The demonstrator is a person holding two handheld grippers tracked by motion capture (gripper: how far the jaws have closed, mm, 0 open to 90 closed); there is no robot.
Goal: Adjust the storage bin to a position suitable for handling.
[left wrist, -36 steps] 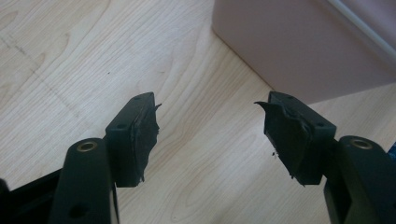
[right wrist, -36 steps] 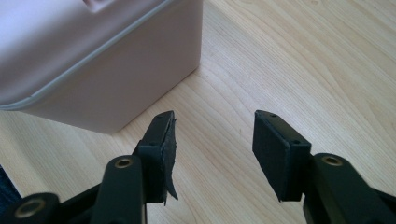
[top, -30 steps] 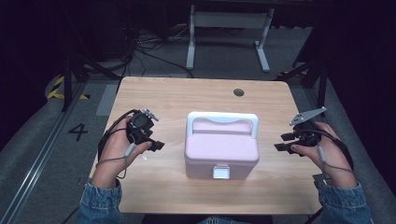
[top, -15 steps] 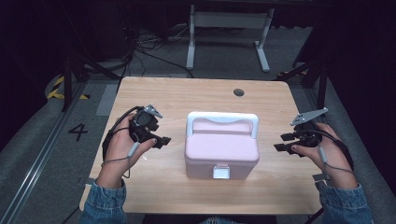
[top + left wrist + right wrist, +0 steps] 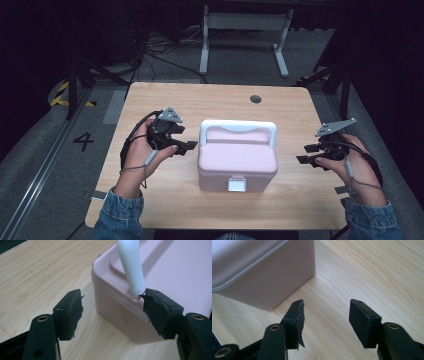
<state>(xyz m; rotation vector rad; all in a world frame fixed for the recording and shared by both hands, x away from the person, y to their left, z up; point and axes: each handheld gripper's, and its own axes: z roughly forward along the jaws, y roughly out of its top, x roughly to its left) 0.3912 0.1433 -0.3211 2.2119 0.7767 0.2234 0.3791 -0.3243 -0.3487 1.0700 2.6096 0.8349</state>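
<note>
A pink box (image 5: pixel 237 162) with a white handle (image 5: pixel 238 128) sits mid-worktop (image 5: pixel 150 100), lid down and front latch (image 5: pixel 236 185) apparently fastened. The left gripper (image 5: pixel 184 146) hovers just beside the box's left end, fingers (image 5: pixel 70 312) apart and empty. The right gripper (image 5: pixel 306 154) waits near the right end, fingers (image 5: pixel 362 320) apart too. Nothing looks started; any opening or lifting is still to do.

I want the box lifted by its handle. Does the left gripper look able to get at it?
Probably yes: the left gripper is open beside the pink box, and nothing lies between it and the white handle.
</note>
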